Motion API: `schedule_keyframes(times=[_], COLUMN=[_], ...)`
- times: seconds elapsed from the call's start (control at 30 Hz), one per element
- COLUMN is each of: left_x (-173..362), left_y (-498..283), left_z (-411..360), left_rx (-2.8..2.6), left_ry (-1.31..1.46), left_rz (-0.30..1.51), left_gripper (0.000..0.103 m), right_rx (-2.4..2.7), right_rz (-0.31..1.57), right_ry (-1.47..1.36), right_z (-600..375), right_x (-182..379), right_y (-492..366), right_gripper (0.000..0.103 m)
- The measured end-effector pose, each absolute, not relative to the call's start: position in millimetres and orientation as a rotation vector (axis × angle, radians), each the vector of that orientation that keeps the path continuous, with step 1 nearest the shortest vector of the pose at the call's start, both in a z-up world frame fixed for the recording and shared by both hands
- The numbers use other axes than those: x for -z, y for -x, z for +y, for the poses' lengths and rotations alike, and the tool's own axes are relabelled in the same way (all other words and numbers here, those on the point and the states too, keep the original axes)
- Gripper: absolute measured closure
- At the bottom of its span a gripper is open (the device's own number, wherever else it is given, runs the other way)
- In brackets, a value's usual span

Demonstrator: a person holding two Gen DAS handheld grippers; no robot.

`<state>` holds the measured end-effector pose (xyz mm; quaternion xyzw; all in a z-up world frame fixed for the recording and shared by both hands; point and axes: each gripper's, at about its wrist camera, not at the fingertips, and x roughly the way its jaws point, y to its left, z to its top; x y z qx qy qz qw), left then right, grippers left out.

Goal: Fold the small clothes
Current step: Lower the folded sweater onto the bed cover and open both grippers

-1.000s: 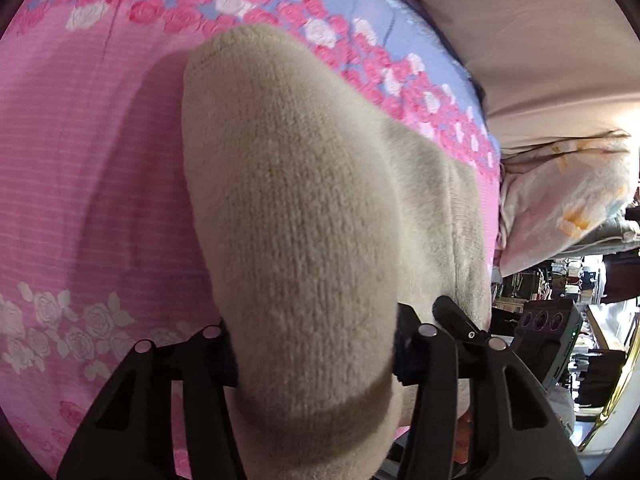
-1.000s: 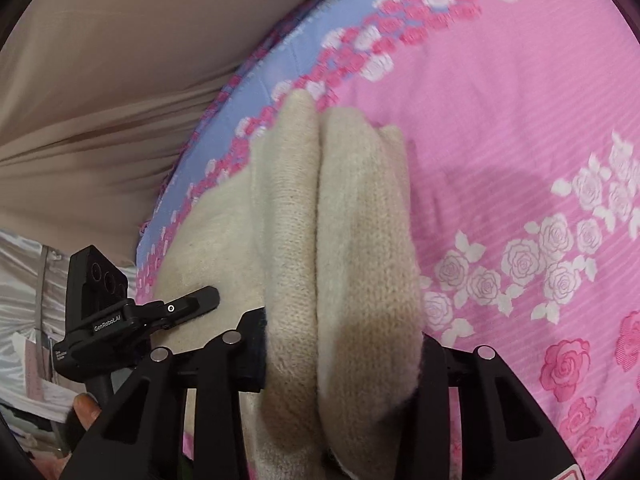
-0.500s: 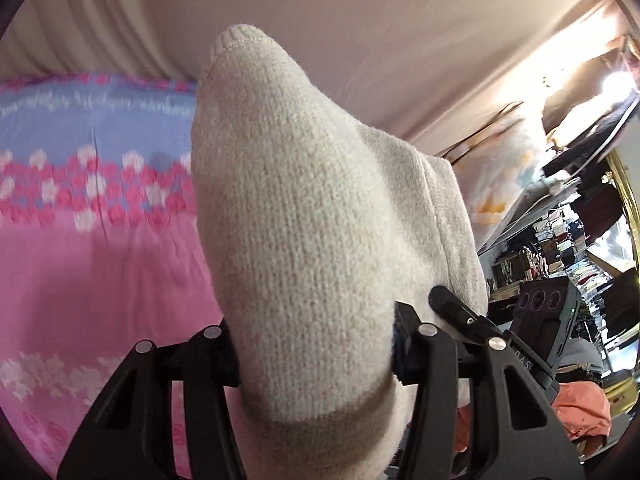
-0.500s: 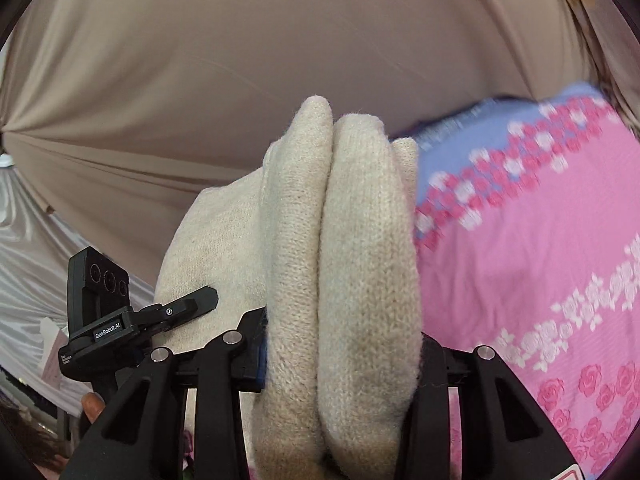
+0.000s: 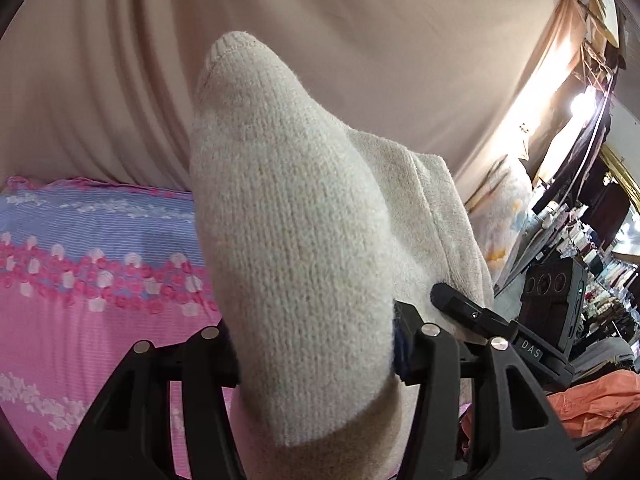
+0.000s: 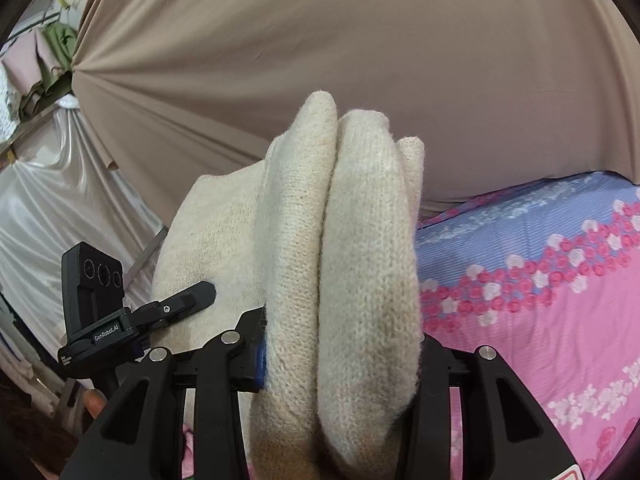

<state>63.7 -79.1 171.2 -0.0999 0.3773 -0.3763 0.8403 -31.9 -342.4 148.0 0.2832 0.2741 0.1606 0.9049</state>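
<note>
1. Warm, fairly dim indoor light; a bare lamp (image 5: pixel 579 103) glares at the left wrist view's right edge.
2. Both fisheye views bend strongly, with dark vignetted corners.
3. The close knit cloth (image 6: pixel 360 264) is slightly soft, shaded underneath.

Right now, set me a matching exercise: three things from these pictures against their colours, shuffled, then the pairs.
Things:
1. knitted garment
2. bedsheet
3. hanging curtain

Colours:
A. pink and blue with roses
B. plain tan
C. cream

Pairs: 1-C, 2-A, 3-B
</note>
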Motion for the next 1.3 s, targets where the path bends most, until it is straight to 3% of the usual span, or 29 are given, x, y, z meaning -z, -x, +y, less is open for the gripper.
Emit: schedule_keyframes(times=[0.3, 0.77, 0.83, 0.93, 0.97, 1.0, 1.07, 1.2, 1.3], left_x=[-133.0, -42.6, -20.8, 25.8, 55.0, 75.8, 102.8, 72.5, 55.9], left_y=[-99.3, -144.5, -153.7, -170.2, -178.4, -182.8, -179.4, -143.5, -122.5], left_z=[-0.9, 39.3, 40.4, 43.5, 47.0, 50.4, 64.1, 74.9, 55.4], left_rx=[0.706, 0.654, 0.648, 0.587, 0.512, 0.442, 0.332, 0.347, 0.379], left_ry=[0.245, 0.245, 0.236, 0.23, 0.215, 0.191, 0.155, 0.106, 0.013], left_rz=[0.856, 1.011, 1.031, 1.051, 1.088, 1.133, 1.21, 1.091, 1.038], left_gripper=[0.052, 0.051, 0.046, 0.029, 0.029, 0.036, 0.045, 0.038, 0.034], right_rx=[-0.351, -0.267, -0.25, -0.096, -0.013, 0.049, 0.058, -0.07, -0.157], right_rz=[0.652, 0.793, 0.812, 0.871, 0.904, 0.939, 0.949, 0.903, 0.95], right_ry=[-0.545, -0.534, -0.527, -0.519, -0.516, -0.514, -0.539, -0.506, -0.426], right_z=[-270.0, -212.6, -211.6, -225.8, -233.6, -240.6, -249.2, -230.1, -197.3], right_x=[-116.3, -37.3, -15.8, 43.8, 60.3, 71.0, 71.2, 39.1, 33.4], right_y=[-2.1, -38.6, -46.4, -57.2, -55.4, -51.2, -34.6, -18.3, -32.4], right_gripper=[0.064, 0.063, 0.055, 0.049, 0.049, 0.049, 0.056, 0.084, 0.093])
